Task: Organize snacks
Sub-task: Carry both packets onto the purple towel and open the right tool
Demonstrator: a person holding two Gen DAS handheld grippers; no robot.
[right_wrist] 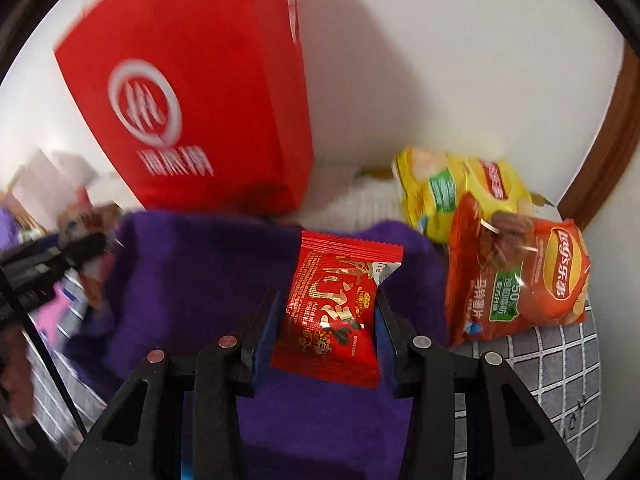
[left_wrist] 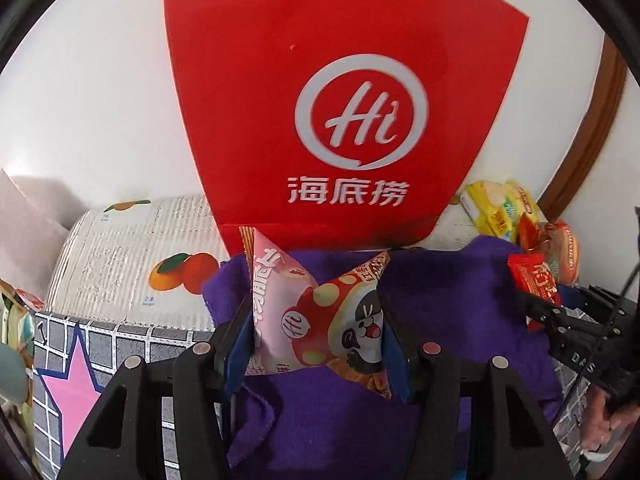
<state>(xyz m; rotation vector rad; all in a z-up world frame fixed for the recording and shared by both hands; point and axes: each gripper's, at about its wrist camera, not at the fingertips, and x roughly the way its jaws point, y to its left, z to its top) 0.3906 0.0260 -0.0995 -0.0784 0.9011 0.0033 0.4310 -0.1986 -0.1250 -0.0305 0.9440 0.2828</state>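
My left gripper (left_wrist: 316, 312) is shut on a pink snack packet (left_wrist: 316, 316) printed with a cartoon panda, held over a purple cloth (left_wrist: 440, 300). My right gripper (right_wrist: 326, 312) is shut on a small red snack packet (right_wrist: 332, 312), also above the purple cloth (right_wrist: 192, 280). In the left wrist view the right gripper (left_wrist: 536, 304) shows at the right edge with the red packet (left_wrist: 534, 276) in it. A tall red paper bag (left_wrist: 340, 100) with a white "Hi" logo stands behind the cloth against the wall; the same red bag (right_wrist: 192, 92) fills the upper left of the right wrist view.
A yellow chip bag (right_wrist: 452, 192) and an orange chip bag (right_wrist: 520, 280) lie at the right, near a brown door frame (right_wrist: 600, 140). A white carton with orange fruit prints (left_wrist: 136, 264) sits left. The grey grid tablecloth (left_wrist: 132, 344) shows a pink star.
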